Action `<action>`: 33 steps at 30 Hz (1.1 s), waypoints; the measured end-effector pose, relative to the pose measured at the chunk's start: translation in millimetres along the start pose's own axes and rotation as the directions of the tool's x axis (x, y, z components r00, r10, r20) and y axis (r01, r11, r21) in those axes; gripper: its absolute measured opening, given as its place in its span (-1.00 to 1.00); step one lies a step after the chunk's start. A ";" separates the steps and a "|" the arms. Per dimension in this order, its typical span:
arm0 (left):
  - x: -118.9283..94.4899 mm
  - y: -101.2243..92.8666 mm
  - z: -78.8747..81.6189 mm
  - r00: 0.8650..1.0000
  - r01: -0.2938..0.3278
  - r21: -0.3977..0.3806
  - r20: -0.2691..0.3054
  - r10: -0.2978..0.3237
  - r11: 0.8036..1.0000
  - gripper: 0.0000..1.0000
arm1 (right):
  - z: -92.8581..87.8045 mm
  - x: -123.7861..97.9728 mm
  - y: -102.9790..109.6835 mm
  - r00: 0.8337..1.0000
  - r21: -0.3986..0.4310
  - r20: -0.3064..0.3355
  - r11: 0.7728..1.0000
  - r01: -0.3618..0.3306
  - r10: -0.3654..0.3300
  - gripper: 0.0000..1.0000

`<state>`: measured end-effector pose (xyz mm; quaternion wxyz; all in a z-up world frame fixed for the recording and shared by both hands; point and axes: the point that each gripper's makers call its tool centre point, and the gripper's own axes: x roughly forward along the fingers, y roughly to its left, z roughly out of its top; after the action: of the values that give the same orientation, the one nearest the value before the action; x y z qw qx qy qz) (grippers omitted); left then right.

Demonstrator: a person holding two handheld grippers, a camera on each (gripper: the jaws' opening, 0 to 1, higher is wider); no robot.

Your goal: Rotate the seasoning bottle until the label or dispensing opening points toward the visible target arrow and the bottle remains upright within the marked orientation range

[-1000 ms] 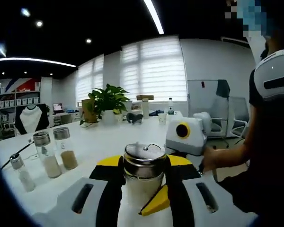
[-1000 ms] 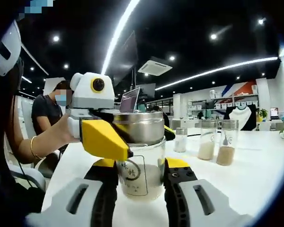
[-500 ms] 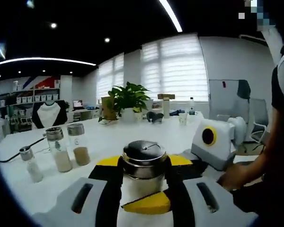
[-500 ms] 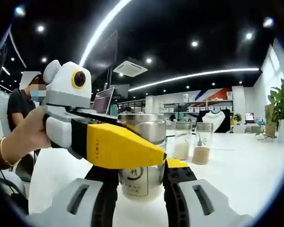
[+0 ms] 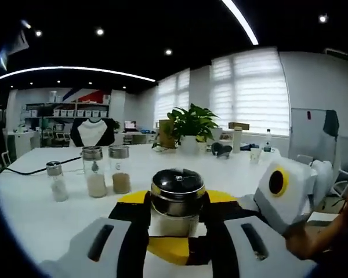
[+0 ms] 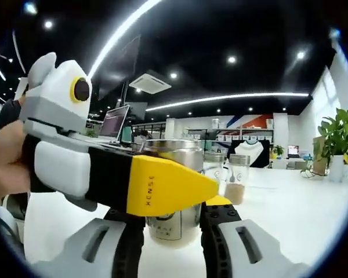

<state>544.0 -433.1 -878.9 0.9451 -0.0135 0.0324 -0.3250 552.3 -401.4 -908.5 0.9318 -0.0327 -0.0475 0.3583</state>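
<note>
The seasoning bottle (image 5: 175, 197) is a glass jar with a steel lid (image 6: 173, 155), upright on the white table (image 5: 40, 220). My left gripper (image 5: 175, 202) is shut on its upper part, with a yellow-tipped jaw on each side of the lid. In the right gripper view this left gripper (image 6: 162, 188) reaches in from the left, held by a hand (image 6: 6, 159), and its yellow jaw crosses the bottle's front. My right gripper (image 6: 171, 220) is shut on the glass body lower down. Part of the label (image 6: 162, 225) shows under the yellow jaw.
Three more shakers (image 5: 93, 171) stand in a row on the table to the left; two jars (image 6: 238, 176) appear behind the bottle. A potted plant (image 5: 191, 124) and small items sit at the far edge. The right gripper's white body (image 5: 284, 194) is close on the right.
My left gripper has swung around the bottle. Its yellow jaw now crosses more of the front in the right gripper view. The room has slid rightward in the left gripper view. Both stay shut.
</note>
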 end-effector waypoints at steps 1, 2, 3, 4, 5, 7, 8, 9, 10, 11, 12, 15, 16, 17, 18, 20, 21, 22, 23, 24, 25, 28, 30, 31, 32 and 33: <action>-0.6 -0.1 0.4 1.000 -0.008 0.001 0.002 0.008 1.000 -0.25 | 0.4 0.0 -0.3 1.000 -0.002 0.003 1.000 0.005 -0.005 -0.33; -1.4 -0.7 1.0 1.000 -0.013 0.002 0.005 0.013 1.000 -0.26 | 1.4 -0.5 -0.7 1.000 -0.011 0.008 1.000 0.012 -0.012 -0.33; -1.9 -0.7 1.4 1.000 -0.018 0.002 0.006 0.018 1.000 -0.26 | 2.2 -0.7 -0.7 1.000 -0.024 0.010 1.000 0.018 -0.018 -0.33; -2.7 0.1 1.5 1.000 -0.025 -0.004 0.007 0.025 1.000 -0.26 | 2.3 -1.0 -0.7 1.000 -0.040 0.009 0.999 0.021 -0.021 -0.33; -3.2 0.5 1.5 1.000 -0.029 -0.009 0.008 0.029 1.000 -0.26 | 2.1 -1.0 -0.9 1.000 -0.051 0.006 0.998 0.024 -0.024 -0.33; -4.2 1.1 1.6 0.999 -0.047 -0.034 0.017 0.047 0.998 -0.25 | 1.7 -1.6 -0.9 0.999 -0.060 0.004 0.998 0.032 -0.031 -0.33; -4.4 0.9 1.4 0.998 -0.055 -0.043 0.022 0.056 0.998 -0.24 | 1.5 -1.8 -0.7 0.999 -0.062 0.005 0.998 0.034 -0.034 -0.33; -4.4 0.4 0.9 0.998 -0.064 -0.046 0.025 0.065 0.997 -0.22 | 1.1 -1.7 -0.4 0.999 -0.061 0.005 0.997 0.037 -0.036 -0.33; -4.1 0.5 -0.8 0.996 -0.084 -0.044 0.022 0.085 0.995 -0.20 | -0.2 -1.6 0.6 0.999 -0.057 0.001 0.998 0.040 -0.040 -0.33; -3.9 0.4 -1.8 0.995 -0.095 -0.040 0.020 0.096 0.995 -0.17 | -1.0 -1.3 1.4 0.999 -0.056 -0.001 0.998 0.040 -0.040 -0.33; -3.4 0.1 -2.7 0.994 -0.110 -0.036 0.019 0.110 0.993 -0.14 | -1.9 -1.3 2.6 0.999 -0.052 -0.003 0.998 0.042 -0.042 -0.33; -5.7 4.2 -1.5 0.985 -0.169 -0.006 0.033 0.169 0.986 -0.19 | -0.9 -2.1 4.4 0.999 -0.046 0.005 0.998 0.049 -0.049 -0.33; -7.7 6.9 -0.3 0.979 -0.198 -0.001 0.045 0.198 0.980 -0.21 | 0.2 -2.2 5.9 0.999 -0.049 0.010 0.998 0.048 -0.048 -0.33; -8.6 7.1 -0.5 0.978 -0.205 -0.002 0.048 0.204 0.979 -0.24 | 0.7 -2.0 6.9 0.999 -0.050 0.011 0.998 0.048 -0.048 -0.33; -9.2 7.7 -0.9 0.977 -0.209 -0.008 0.049 0.209 0.978 -0.24 | 0.9 -1.6 8.5 0.999 -0.053 0.009 0.997 0.049 -0.049 -0.33; -9.8 9.3 -1.3 0.974 -0.219 -0.011 0.050 0.219 0.976 -0.23 | 0.2 -1.1 9.4 0.999 -0.051 0.007 0.998 0.049 -0.049 -0.33; -10.6 10.9 -2.4 0.972 -0.231 -0.010 0.050 0.231 0.973 -0.23 | -1.0 -0.5 10.8 0.999 -0.046 0.003 0.998 0.048 -0.048 -0.33; -12.0 12.4 -4.0 0.969 -0.243 -0.014 0.049 0.243 0.970 -0.23 | -2.5 -0.1 12.4 0.999 -0.069 -0.008 0.996 0.047 -0.048 -0.33; -13.4 13.3 -4.4 0.966 -0.252 -0.020 0.059 0.252 0.968 -0.23 | -2.7 0.0 14.0 0.999 -0.083 -0.010 0.995 0.048 -0.049 -0.33; -14.7 13.9 -4.1 0.963 -0.259 -0.034 0.071 0.260 0.965 -0.23 | -2.0 -0.1 14.7 0.999 -0.081 -0.005 0.996 0.044 -0.045 -0.33; -16.3 14.6 -3.2 0.960 -0.265 -0.031 0.084 0.267 0.964 -0.23 | -1.8 0.1 15.5 0.999 -0.072 -0.001 0.997 0.038 -0.038 -0.33; -16.0 14.4 -1.5 0.964 -0.247 -0.026 0.098 0.248 0.969 -0.24 | -1.4 -0.3 15.2 0.999 -0.071 0.002 0.997 0.040 -0.040 -0.33; -13.7 12.8 0.0 0.972 -0.212 -0.021 0.101 0.213 0.977 -0.24 | -0.3 -1.6 13.0 0.999 -0.072 0.005 0.996 0.045 -0.045 -0.33; -12.7 12.6 0.9 0.975 -0.195 -0.020 0.102 0.196 0.981 -0.24 | 0.6 -2.6 11.5 0.999 -0.069 0.007 0.997 0.042 -0.042 -0.33; -11.7 11.8 1.5 0.979 -0.177 -0.013 0.100 0.178 0.984 -0.24 | 1.5 -3.4 10.4 0.999 -0.070 0.007 0.997 0.037 -0.037 -0.34; -11.2 11.4 2.3 0.981 -0.166 -0.011 0.101 0.167 0.986 -0.25 | 1.9 -3.8 10.0 0.999 -0.071 0.006 0.997 0.033 -0.032 -0.34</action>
<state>542.4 -417.3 -876.6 0.9694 -0.0285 -0.0141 -0.2436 542.6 -396.5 -907.9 0.9356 -0.0641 -0.0633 0.3413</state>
